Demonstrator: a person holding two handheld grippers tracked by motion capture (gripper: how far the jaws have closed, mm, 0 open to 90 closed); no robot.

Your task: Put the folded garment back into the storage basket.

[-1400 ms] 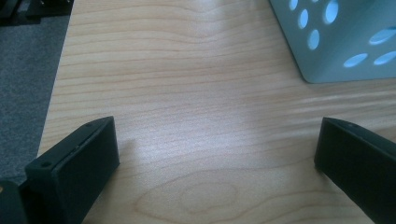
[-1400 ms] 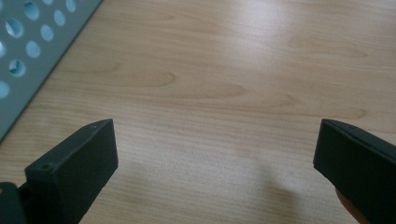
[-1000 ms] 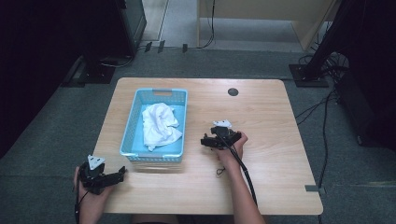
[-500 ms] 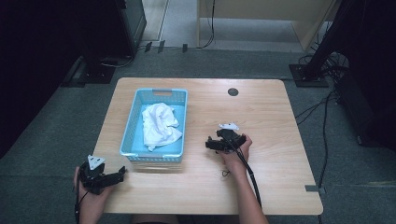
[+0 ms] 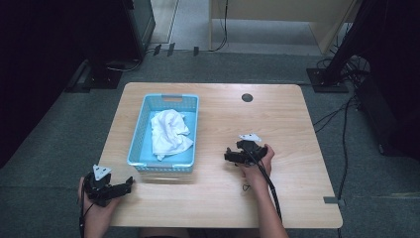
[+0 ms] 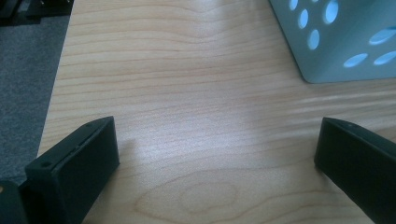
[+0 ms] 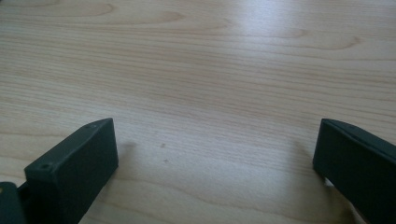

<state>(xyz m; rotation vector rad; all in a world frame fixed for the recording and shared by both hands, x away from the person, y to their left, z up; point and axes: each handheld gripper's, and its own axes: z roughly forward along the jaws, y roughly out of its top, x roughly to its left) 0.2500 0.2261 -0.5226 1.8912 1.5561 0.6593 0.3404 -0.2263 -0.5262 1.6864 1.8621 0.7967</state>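
Both tongs gape empty over the table (image 5: 297, 129); right gripper (image 5: 229, 156) should approach white cloth (image 5: 168, 133) in blue basket (image 5: 139, 130) from above; left gripper (image 5: 128, 184) idle.

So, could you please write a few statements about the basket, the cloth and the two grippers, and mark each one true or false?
1. The white cloth lies inside the blue basket. True.
2. The left gripper is shut on the cloth. False: its jaws stand wide apart over bare table, holding nothing.
3. The right gripper sits to the right of the basket, apart from it. True.
4. The basket stands at the right edge of the table. False: it stands on the left half.
5. The right gripper's jaws are open with only wood between them. True.
6. The cloth hangs over the basket's rim onto the table. False: it stays within the basket's walls.
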